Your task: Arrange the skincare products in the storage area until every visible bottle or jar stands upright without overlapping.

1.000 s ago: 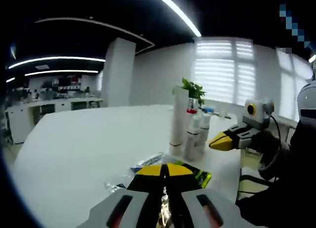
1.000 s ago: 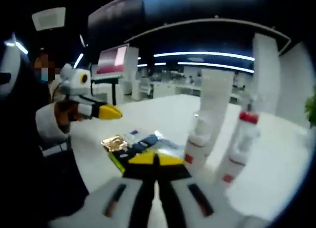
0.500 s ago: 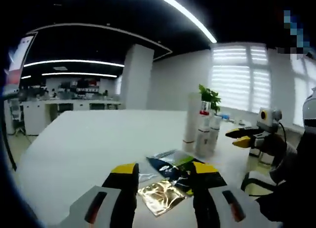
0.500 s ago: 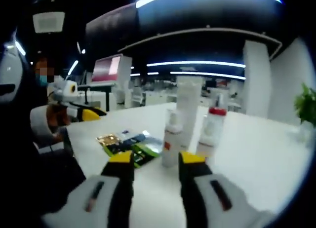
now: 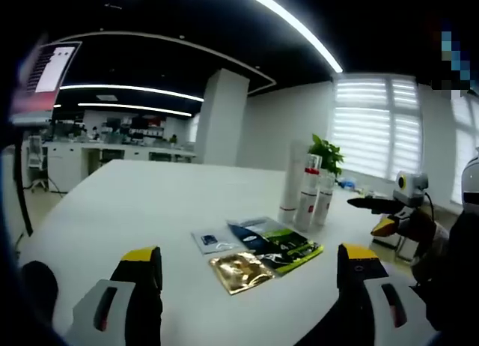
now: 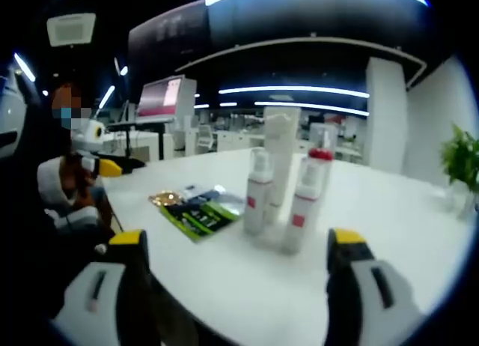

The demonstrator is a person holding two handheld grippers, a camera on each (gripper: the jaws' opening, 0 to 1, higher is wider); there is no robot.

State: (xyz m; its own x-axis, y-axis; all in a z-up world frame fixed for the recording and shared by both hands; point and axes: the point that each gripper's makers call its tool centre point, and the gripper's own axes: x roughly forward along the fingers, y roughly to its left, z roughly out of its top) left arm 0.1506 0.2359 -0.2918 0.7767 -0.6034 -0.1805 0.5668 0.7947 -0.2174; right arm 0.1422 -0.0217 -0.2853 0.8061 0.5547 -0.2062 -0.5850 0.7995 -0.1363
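Looking along both grippers, we see a broad white table point(image 5: 135, 211) carrying everything, and we take the tall white tube point(image 6: 280, 155) as our landmark; it stands upright well in from the table's edge. Just beside the tube stand two smaller white pump bottles, both upright: the bottle with the red collar point(image 6: 307, 200) and the bottle with the white pump head point(image 6: 257, 189), each close against the tube, though we cannot tell whether they touch it. A potted green plant point(image 5: 325, 153) shows behind the tube in the left gripper view. On the table near the tube, toward us, lie flat sachets: a green and dark sachet point(image 5: 281, 245), a gold sachet point(image 5: 241, 271) overlapping its edge, and a small pale sachet point(image 5: 213, 240) just beside them. Our left gripper point(image 5: 251, 267) hangs above the near table edge, well apart from the tube, jaws spread wide and holding nothing. Our right gripper point(image 6: 239, 249) likewise faces the tube from the other side, jaws wide and holding nothing.
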